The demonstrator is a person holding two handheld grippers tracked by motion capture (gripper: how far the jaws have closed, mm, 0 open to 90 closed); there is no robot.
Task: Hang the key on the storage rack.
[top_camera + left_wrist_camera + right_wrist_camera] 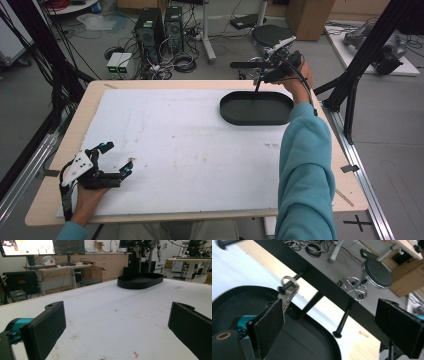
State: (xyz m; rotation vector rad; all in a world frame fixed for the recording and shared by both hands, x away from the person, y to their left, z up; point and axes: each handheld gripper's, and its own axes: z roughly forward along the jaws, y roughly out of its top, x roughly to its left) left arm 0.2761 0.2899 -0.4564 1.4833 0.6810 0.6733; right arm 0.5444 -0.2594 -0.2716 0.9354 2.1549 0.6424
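Note:
A black oval tray [227, 111] lies at the far right of the white mat, and a black stand [248, 65] rises from it with a horizontal bar. In the right gripper view the bar [312, 272] carries short pegs. A key on a metal ring [289, 287] hangs from one peg, and another peg [341, 325] is bare. My right gripper [332, 315] hovers over the tray at the bar [264, 75], open wide, with the key just beyond its left pad [269, 325]. Nothing is pressed between the pads. My left gripper [119, 156] rests open on the mat at the near left.
The tray [140, 281] shows far ahead of the left gripper [115, 315] across bare, slightly stained mat [190, 145]. Beyond the table's far edge stand computer towers [160, 27], cables and a round stool [377, 273]. Black frame posts [367, 55] flank the right side.

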